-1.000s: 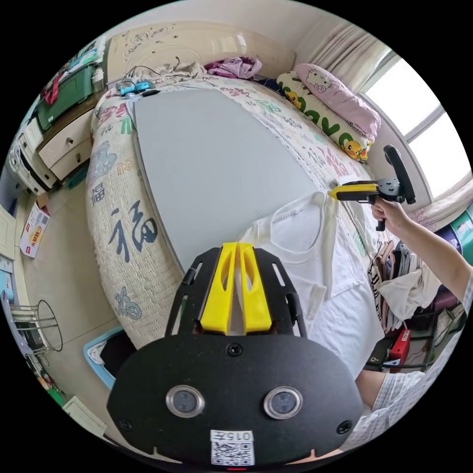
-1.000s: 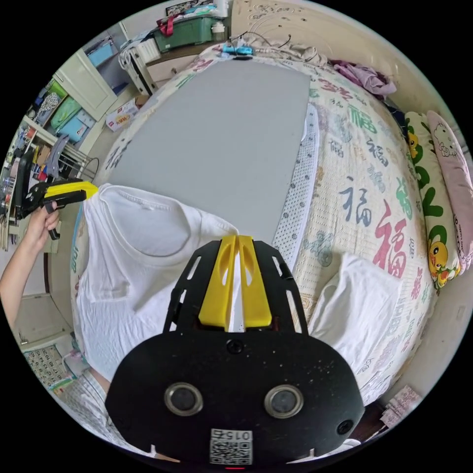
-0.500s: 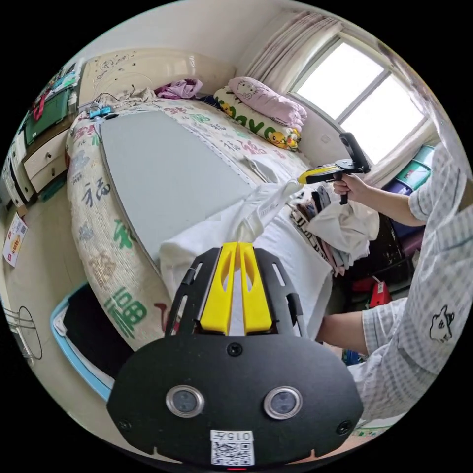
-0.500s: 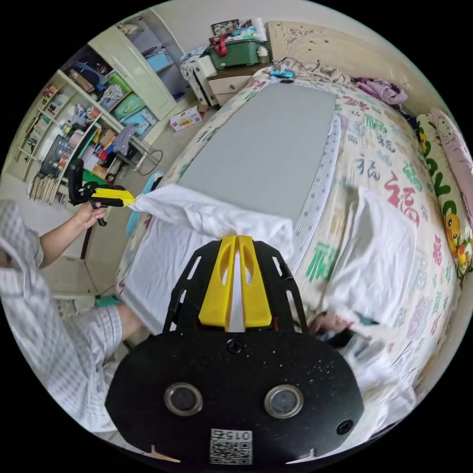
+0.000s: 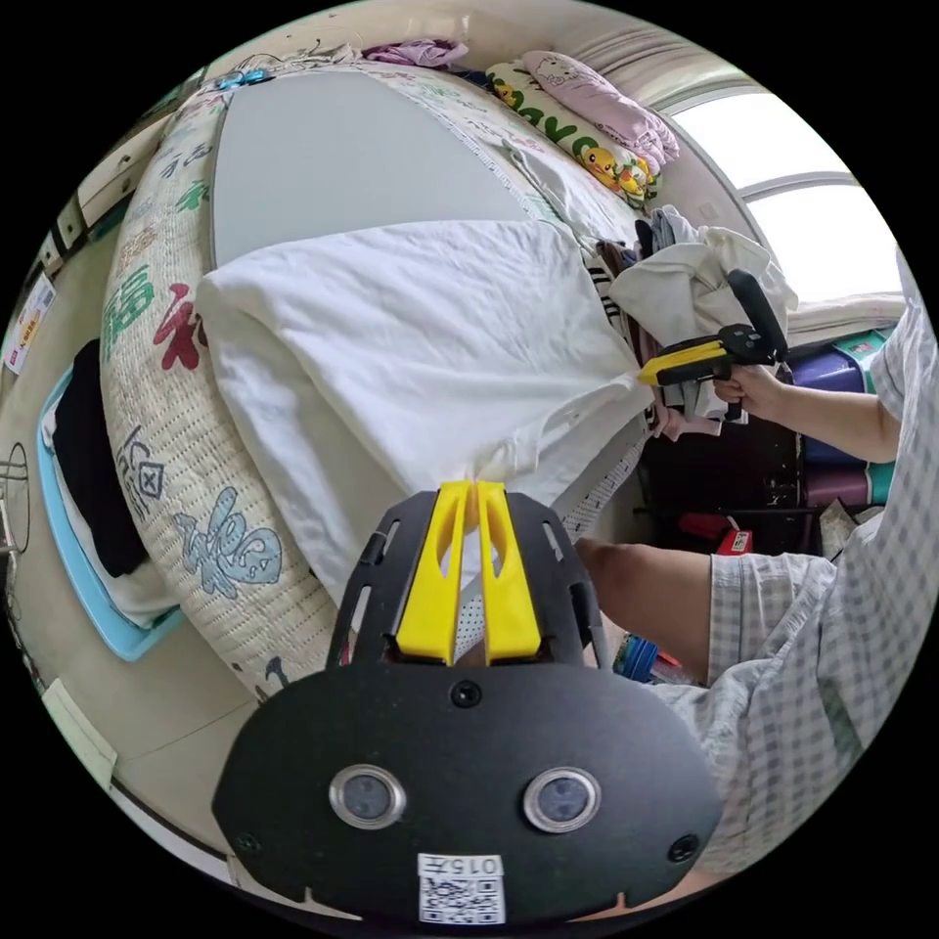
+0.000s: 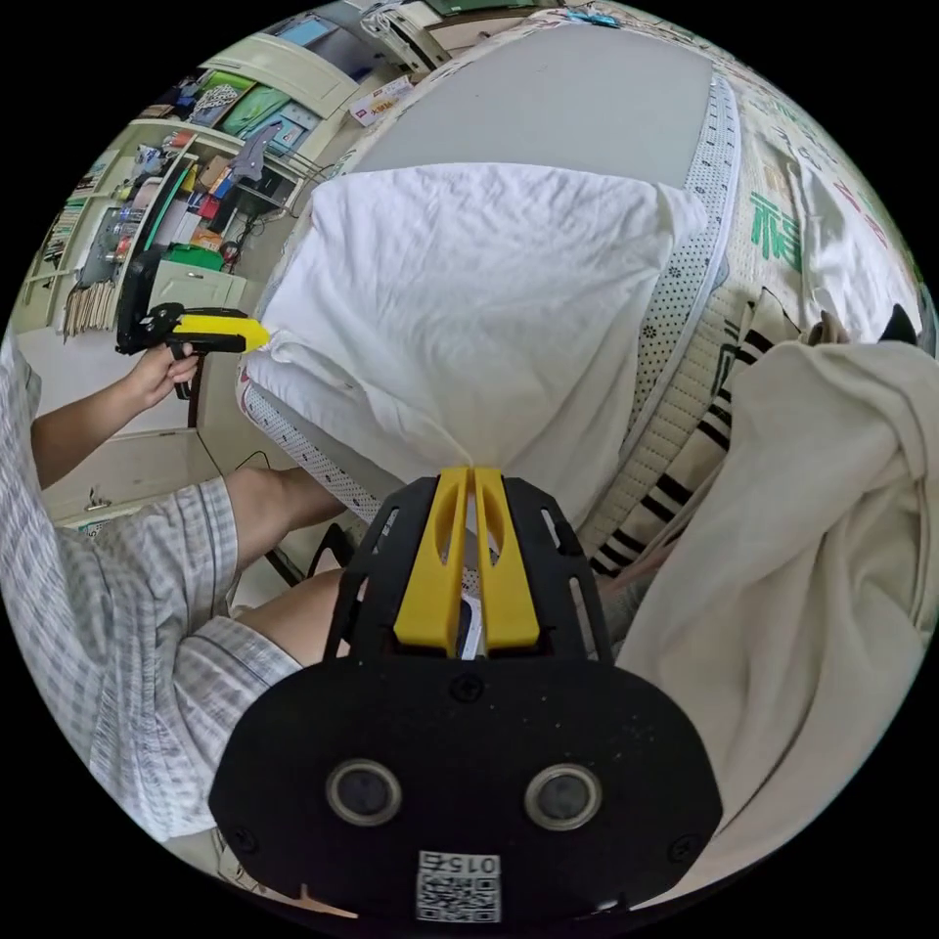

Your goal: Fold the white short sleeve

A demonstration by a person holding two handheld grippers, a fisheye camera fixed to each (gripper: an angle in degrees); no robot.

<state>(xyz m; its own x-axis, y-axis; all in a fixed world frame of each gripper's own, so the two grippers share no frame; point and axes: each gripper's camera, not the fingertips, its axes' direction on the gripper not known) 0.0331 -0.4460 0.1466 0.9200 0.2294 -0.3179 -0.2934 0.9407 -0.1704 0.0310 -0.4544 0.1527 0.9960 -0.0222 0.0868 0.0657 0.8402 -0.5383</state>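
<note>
The white short sleeve shirt (image 5: 421, 323) lies spread over the near end of the grey board and the bed's edge, pulled taut between two gathered corners. My left gripper (image 5: 469, 486) is shut on one corner, and in the right gripper view this left gripper (image 6: 262, 335) is held by a hand at the left. At the other corner of the shirt (image 6: 469, 293), my right gripper (image 6: 468, 474) is shut on bunched cloth. In the left gripper view the right gripper (image 5: 646, 374) pinches the shirt's far corner. The collar is hidden.
A grey board (image 5: 323, 156) lies on the patterned bed cover (image 5: 186, 499). A pile of clothes (image 5: 685, 274) sits beside the bed, with a cream garment (image 6: 831, 509) close to the right gripper. The person's knee (image 6: 284, 494) is below the shirt. A blue tray (image 5: 68, 509) lies on the floor.
Both grippers have drawn back and down past the bed's near edge with the shirt. The shirt went from hanging with its collar showing to lying spread flat and taut.
</note>
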